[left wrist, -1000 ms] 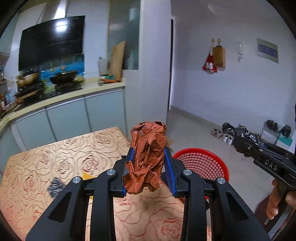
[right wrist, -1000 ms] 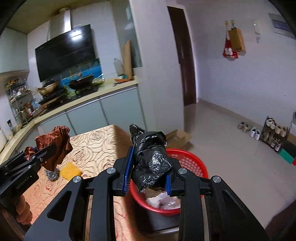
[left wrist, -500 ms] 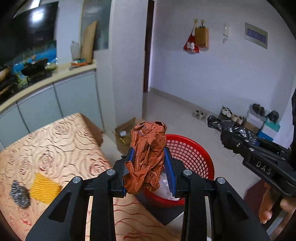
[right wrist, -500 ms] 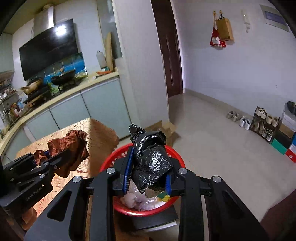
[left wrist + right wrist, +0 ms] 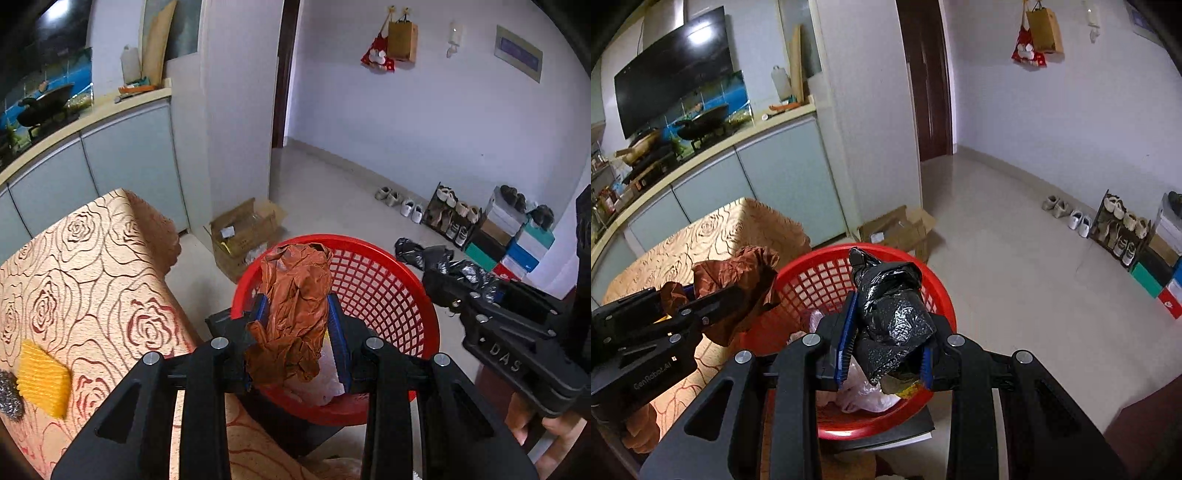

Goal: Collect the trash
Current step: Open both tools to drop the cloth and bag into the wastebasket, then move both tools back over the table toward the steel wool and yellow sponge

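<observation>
Both pieces of trash are picked up and carried to the bin; the step in hand is the drop. The left tool [image 5: 297, 328] is clamped on a crumpled brown wrapper [image 5: 295, 295], which stands up between its blue pads and hangs a little below them. In the left wrist view the wrapper sits in front of the red basket [image 5: 388, 280], over its near-left rim, so it looks close to being above the opening, though how far inside the rim it hangs is hard to judge from this angle. The right tool [image 5: 886, 339] is closed on a wadded black plastic bag [image 5: 890, 306], and in the right wrist view that wad hangs over the middle of the basket, above pale plastic and other scraps already lying inside.

The next move probably calls for opening each tool once its load is clearly over the opening; the left one may need to come a little further in over the rim first. Both bundles are light and crumpled, so they could cling to the pads or catch on the rim.

On the patterned surface [image 5: 92, 266] to the left, a yellow sponge [image 5: 42, 376] and a grey scouring pad [image 5: 9, 395] lie side by side, well apart from the basket.
</observation>
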{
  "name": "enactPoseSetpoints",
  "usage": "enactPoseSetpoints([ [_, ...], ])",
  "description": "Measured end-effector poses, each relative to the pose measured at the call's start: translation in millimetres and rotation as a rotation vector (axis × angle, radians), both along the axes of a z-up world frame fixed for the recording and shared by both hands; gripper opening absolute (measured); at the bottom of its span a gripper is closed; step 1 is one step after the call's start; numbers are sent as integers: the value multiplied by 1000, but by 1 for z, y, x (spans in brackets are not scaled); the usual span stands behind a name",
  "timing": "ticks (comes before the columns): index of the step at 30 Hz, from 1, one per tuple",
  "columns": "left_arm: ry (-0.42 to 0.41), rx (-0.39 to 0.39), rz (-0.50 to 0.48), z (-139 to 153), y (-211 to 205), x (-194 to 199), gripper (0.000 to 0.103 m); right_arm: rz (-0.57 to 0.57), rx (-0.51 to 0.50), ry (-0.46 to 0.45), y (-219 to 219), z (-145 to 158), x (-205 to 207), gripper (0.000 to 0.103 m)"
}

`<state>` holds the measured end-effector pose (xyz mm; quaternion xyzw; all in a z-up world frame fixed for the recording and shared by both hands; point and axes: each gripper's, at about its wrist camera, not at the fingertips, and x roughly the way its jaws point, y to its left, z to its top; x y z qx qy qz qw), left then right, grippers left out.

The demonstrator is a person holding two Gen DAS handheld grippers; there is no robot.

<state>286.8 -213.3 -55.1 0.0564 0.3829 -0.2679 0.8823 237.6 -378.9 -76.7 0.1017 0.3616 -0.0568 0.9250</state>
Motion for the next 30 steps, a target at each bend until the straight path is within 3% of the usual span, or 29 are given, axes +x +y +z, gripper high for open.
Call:
enactPoseSetpoints([
  [5,11,6,-16,-5,-7,2,34,25,14,26,5,-8,5,34],
  [8,9,-4,-15,-5,-4,3,47,26,18,19,6,-9,2,44],
  [11,-6,-9,-10,-2,1,0,55,27,28,16,6,-9,-2,45],
  [17,-41,-27,20,13,19,-4,60,21,40,-4,7,-2,-14,45],
  [30,-91,-56,92,37,62,-30,60,41,-1,-84,29,29,-44,48],
])
